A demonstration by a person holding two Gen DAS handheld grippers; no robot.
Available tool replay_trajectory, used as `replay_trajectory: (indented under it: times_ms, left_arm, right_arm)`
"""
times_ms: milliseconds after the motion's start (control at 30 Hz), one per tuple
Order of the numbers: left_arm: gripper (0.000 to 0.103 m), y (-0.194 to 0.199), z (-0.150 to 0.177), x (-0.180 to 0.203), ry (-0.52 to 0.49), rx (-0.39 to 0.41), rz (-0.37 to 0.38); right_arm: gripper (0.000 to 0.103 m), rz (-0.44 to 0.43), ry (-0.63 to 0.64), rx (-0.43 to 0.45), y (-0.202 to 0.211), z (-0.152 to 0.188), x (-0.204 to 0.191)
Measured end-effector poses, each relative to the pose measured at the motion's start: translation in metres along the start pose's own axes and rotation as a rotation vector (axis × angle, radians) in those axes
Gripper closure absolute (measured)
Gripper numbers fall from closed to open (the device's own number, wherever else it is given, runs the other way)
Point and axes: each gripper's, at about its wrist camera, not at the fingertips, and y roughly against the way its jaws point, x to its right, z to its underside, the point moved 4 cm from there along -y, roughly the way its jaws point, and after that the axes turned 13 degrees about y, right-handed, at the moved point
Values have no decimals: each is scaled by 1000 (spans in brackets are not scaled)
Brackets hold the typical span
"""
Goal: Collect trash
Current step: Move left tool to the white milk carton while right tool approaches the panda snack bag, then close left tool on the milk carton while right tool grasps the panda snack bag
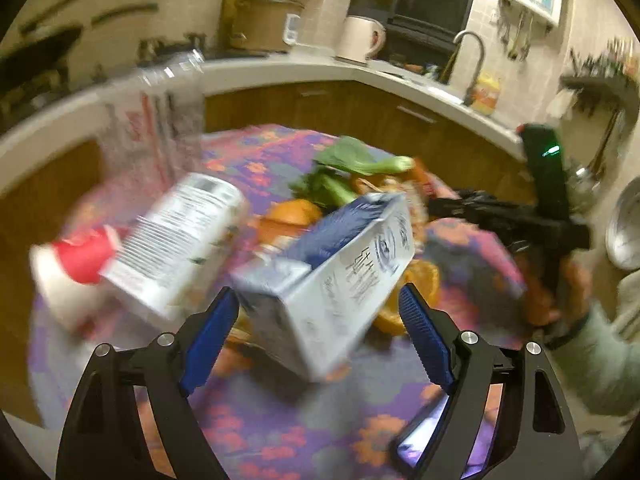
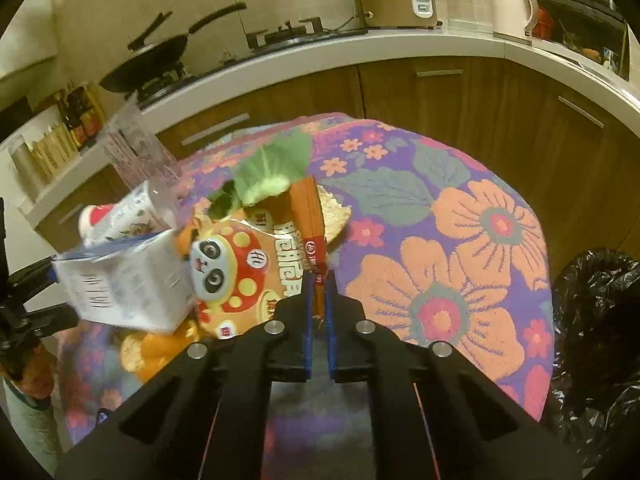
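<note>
A trash pile lies on the floral tablecloth (image 2: 440, 208). A white and blue milk carton (image 1: 332, 276) lies on its side between the spread blue fingers of my left gripper (image 1: 316, 312), which is open. A white bottle with a red cap (image 1: 160, 248) lies to its left. Orange peels (image 1: 292, 216) and green leaves (image 1: 356, 160) lie behind. My right gripper (image 2: 318, 280) is shut on the edge of an orange panda snack bag (image 2: 240, 276). The carton (image 2: 124, 284) and the bottle (image 2: 120, 216) show to the left in the right wrist view.
A clear plastic cup (image 1: 156, 120) stands at the table's far left. A black trash bag (image 2: 596, 344) hangs open at the table's right edge. A phone (image 1: 424, 436) lies near the left gripper. Kitchen counter (image 2: 360, 48) with wok, rice cooker and kettle runs behind.
</note>
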Motion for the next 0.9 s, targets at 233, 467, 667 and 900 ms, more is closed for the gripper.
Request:
replay_trajectory:
  times_ms: [233, 467, 667, 900]
  left_arm:
    - [20, -7, -21, -7, 5, 1, -27]
    - [20, -12, -15, 12, -9, -45, 8]
    - [20, -31, -2, 34, -95, -105, -107]
    - [27, -40, 1, 33, -102, -100, -180]
  right_arm:
    - [102, 6, -1, 13, 20, 5, -3]
    - [102, 45, -48, -23, 33, 19, 11]
    - [88, 13, -2, -48, 31, 30, 3]
    - [32, 33, 27, 5, 28, 18, 12]
